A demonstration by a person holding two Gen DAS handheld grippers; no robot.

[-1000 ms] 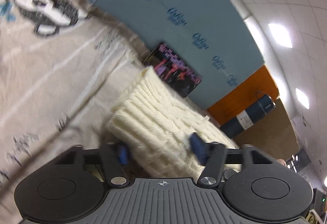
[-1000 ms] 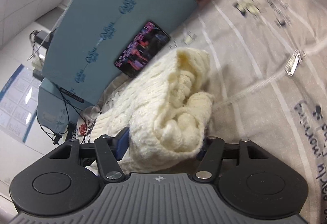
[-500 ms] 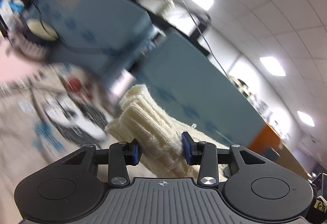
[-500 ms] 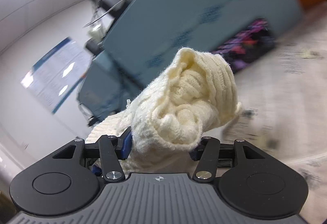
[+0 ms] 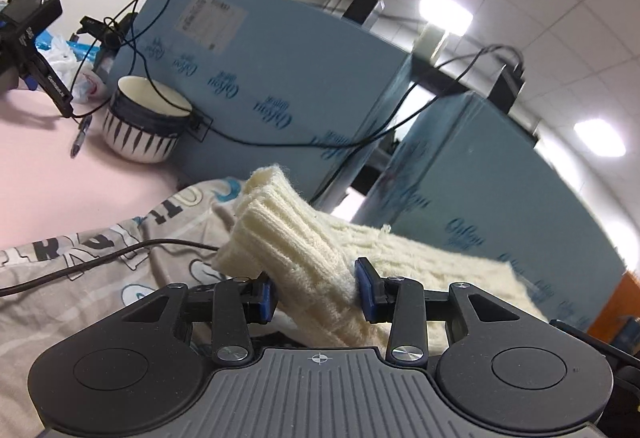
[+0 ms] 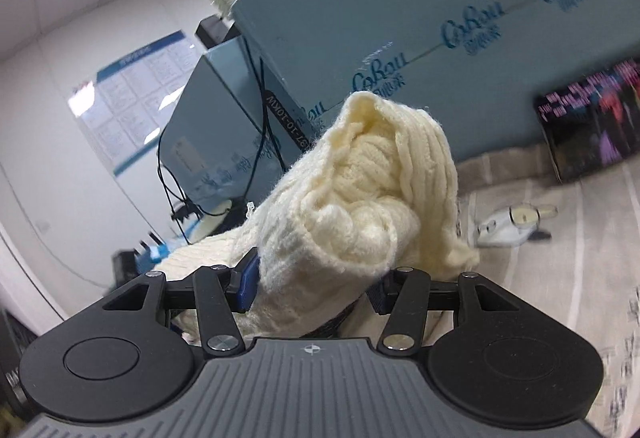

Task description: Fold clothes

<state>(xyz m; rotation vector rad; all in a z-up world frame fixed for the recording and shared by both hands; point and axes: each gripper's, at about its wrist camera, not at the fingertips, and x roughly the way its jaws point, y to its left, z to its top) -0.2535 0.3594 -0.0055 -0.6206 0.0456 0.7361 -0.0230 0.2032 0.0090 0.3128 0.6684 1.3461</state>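
A cream cable-knit sweater [image 5: 304, 238] is held up off the printed grey bedsheet [image 5: 80, 262]. My left gripper [image 5: 316, 292] is shut on its ribbed edge, which sticks up between the blue pads. My right gripper [image 6: 312, 286] is shut on a bunched fold of the same sweater [image 6: 372, 206], which bulges above the fingers and hides the right pad. The rest of the sweater stretches away behind both grippers.
Blue foam boards [image 5: 280, 86] stand along the back, with black cables over them. A striped bowl [image 5: 144, 122] and a pen sit on a pink surface [image 5: 48, 166] at left. A dark box [image 6: 592, 118] and a small white toy [image 6: 516, 222] lie on the sheet at right.
Both grippers closed on the sweater and lifted it off the sheet. The views tilted up from the bed towards the boards, wall and ceiling.
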